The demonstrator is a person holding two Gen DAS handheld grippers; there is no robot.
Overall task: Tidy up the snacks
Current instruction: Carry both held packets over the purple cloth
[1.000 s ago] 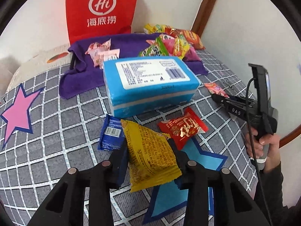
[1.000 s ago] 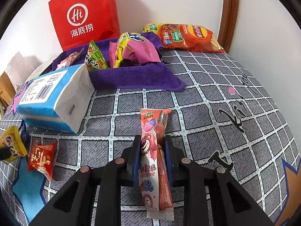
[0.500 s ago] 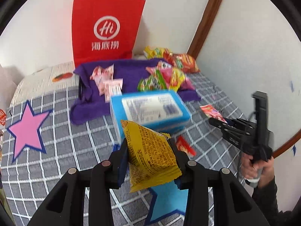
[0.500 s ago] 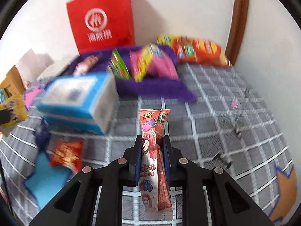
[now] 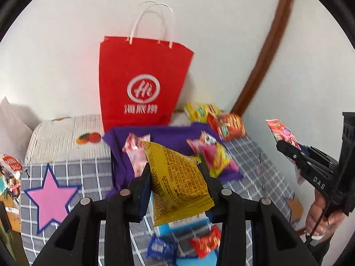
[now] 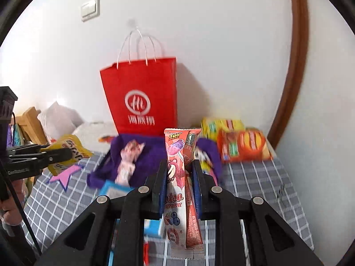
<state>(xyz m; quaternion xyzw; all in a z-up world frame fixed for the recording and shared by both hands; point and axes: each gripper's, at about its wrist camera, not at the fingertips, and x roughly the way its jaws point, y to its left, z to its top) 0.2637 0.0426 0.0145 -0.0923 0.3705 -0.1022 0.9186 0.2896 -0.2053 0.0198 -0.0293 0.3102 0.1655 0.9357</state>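
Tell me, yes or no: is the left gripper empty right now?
No. The left gripper is shut on a yellow snack packet, which stands pinched between its two fingers above the checked cloth.

You get bright, even light; soft shadow behind red bag point(image 6: 142, 97); motion blur on snacks; fisheye vignette at rim, 12 through 12.

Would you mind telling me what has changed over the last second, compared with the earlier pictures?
Both grippers have risen off the bedspread toward the purple tray. The left gripper still clamps the yellow packet; the right gripper still clamps the pink lollipop packet. The red bag and blue box stayed put.
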